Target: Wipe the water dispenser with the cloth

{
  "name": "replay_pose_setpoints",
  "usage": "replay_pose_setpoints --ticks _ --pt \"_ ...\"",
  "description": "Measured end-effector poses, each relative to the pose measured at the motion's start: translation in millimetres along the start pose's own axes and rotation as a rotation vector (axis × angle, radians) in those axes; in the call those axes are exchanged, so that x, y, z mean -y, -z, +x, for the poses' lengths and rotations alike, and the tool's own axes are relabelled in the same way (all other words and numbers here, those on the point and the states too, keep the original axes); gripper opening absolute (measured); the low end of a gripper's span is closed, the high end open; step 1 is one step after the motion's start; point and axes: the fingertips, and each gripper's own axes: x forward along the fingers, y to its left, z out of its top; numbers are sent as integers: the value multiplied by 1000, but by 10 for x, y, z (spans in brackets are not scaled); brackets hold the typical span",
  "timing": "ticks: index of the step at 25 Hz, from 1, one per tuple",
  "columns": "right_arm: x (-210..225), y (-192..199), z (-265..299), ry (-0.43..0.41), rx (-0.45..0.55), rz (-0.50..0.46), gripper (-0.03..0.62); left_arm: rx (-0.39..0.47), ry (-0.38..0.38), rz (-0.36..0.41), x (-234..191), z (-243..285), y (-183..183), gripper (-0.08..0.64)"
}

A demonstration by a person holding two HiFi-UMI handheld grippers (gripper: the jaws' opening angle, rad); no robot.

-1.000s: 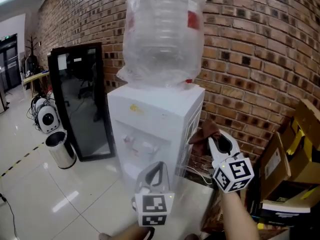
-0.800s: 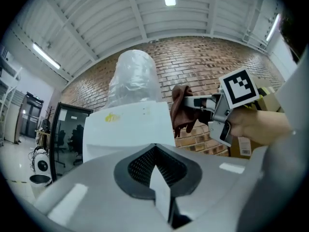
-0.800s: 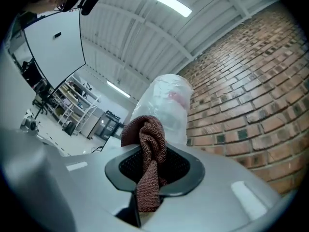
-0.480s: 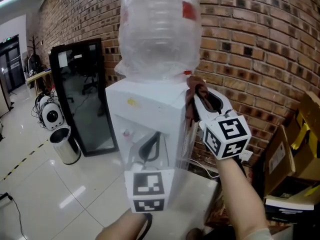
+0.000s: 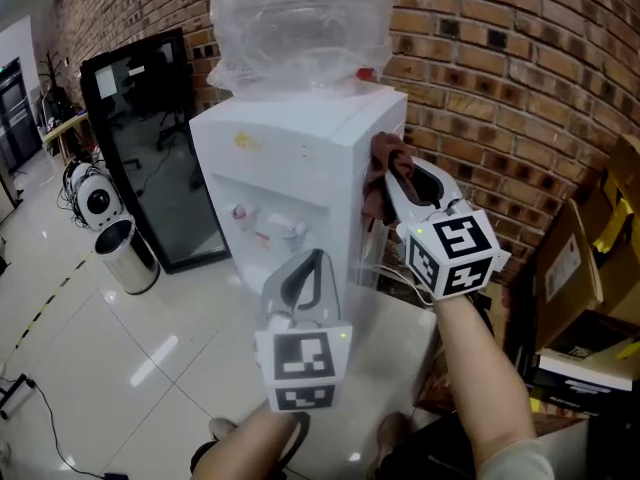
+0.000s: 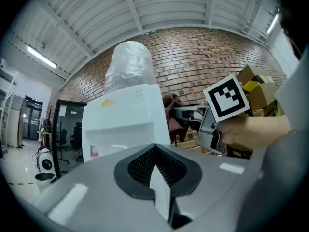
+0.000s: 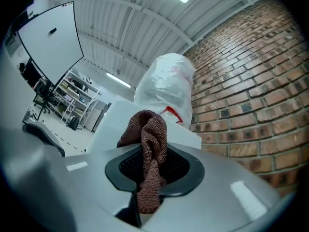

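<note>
Head view: white dispenser (image 5: 300,158) stands on the floor against a brick wall (image 5: 500,68), with a bottle (image 5: 300,18) on top. The right gripper (image 5: 400,180) is up at the dispenser's right side panel, near the top edge. The brown cloth (image 5: 380,173) is bunched at its tips and lies against that panel. It looks placed so the cloth, not the hard jaws, meets the surface, so wiping of that side is probably in hand. The left gripper (image 5: 312,260) sits lower, in front of the taps (image 5: 265,228), apart from the dispenser and touching nothing. It seems parked out of the way as the spare hand. Left gripper view: jaws pressed together with nothing between them; the dispenser front is ahead, and the right gripper with the cloth is off to the right at the side panel. Right gripper view: jaws pinching the cloth. A fold runs down between the pads and a wad sticks out past the tips, likely gripped that way so the wad works as the wiping pad. The white dispenser corner and the bottle sit right behind the wad. The wad hides the actual contact here, so how hard it presses cannot be told.
</note>
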Motion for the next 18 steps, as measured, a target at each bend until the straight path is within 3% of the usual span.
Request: replay_pose_setpoints --ticks 8,11,18 --pt "-102 1048 -95 19 -155 73 91 -44 3 7 99 -10 668 0" --pt "-162 1455 -152 33 -209 116 91 -84 5 -37 94 -39 943 0" --pt "-224 2031 -203 58 -310 165 91 -91 -11 -75 54 -146 1149 0"
